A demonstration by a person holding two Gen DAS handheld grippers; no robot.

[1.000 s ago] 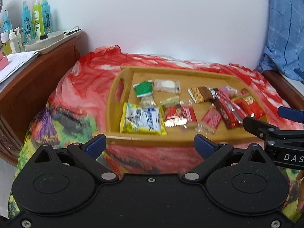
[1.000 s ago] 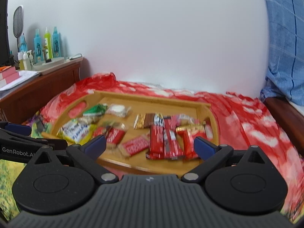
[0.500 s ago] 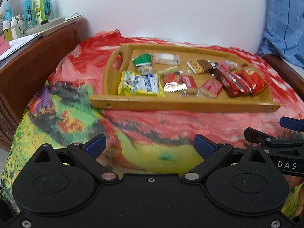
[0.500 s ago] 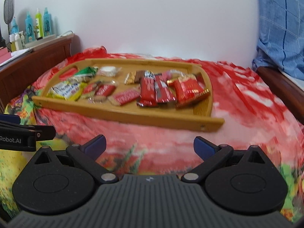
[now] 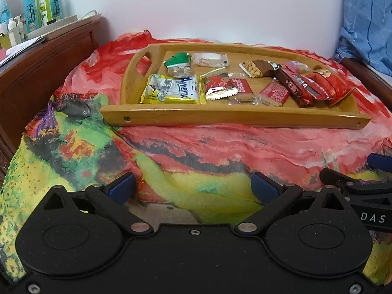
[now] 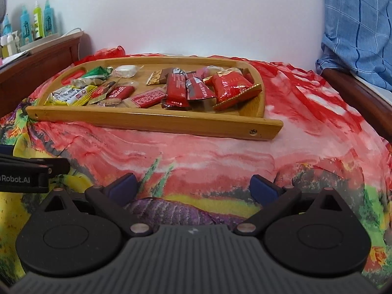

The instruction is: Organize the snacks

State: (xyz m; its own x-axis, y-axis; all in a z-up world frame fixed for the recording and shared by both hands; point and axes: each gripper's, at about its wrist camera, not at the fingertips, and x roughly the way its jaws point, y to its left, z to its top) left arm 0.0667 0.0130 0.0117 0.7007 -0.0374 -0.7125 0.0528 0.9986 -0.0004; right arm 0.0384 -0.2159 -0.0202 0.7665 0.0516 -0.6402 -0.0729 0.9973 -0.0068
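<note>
Bamboo-coloured and shallow, a wooden serving tray (image 5: pixel 235 118) with a cut-out handle sits on a bed covered by a red, yellow and green printed cloth (image 5: pixel 196 152), and it holds all the snacks we see. At its left end lies a yellow and white snack bag (image 5: pixel 171 90), with a small green packet (image 5: pixel 177 60) behind it and a clear pouch with white contents (image 5: pixel 209 60) just beside that. Red wrapped bars (image 6: pixel 186 90) crowd the right half, touching and overlapping one another. Our left gripper (image 5: pixel 193 186) hovers over the cloth, well short of the tray, its blue-padded fingers spread wide and holding nothing. Our right gripper (image 6: pixel 193 186) hangs beside it, likewise spread and bare. A dark wooden side cabinet (image 5: pixel 49 56) at the left carries teal and green bottles (image 5: pixel 41 2).
</note>
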